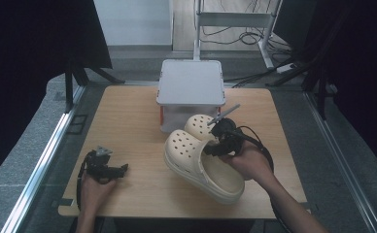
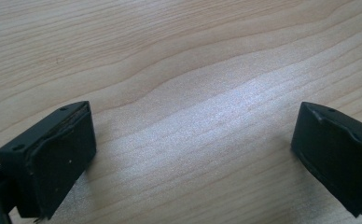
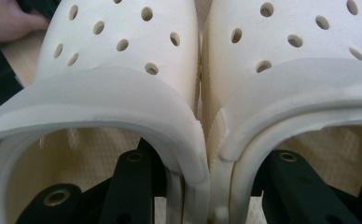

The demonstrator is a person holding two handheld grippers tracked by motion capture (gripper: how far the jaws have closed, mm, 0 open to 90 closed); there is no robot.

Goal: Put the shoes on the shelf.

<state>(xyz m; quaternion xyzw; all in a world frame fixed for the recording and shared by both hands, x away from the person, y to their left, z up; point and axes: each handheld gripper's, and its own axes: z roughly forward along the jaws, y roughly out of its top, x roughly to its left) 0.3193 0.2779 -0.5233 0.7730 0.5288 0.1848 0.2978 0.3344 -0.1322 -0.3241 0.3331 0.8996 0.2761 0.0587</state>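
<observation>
Two cream clogs with holed toes are pressed side by side: the near clog and the far clog. My right gripper has one black jaw inside each clog and is shut on their two touching side walls. In the high view the pair is tipped on its side at the table's middle right, toes toward the left. My left gripper rests at the front left of the wooden table; it is open, with bare wood between its jaws.
A grey lidded plastic box stands at the back middle of the table, just behind the far clog. Black curtains and a metal stand with cables lie beyond the table's far edge.
</observation>
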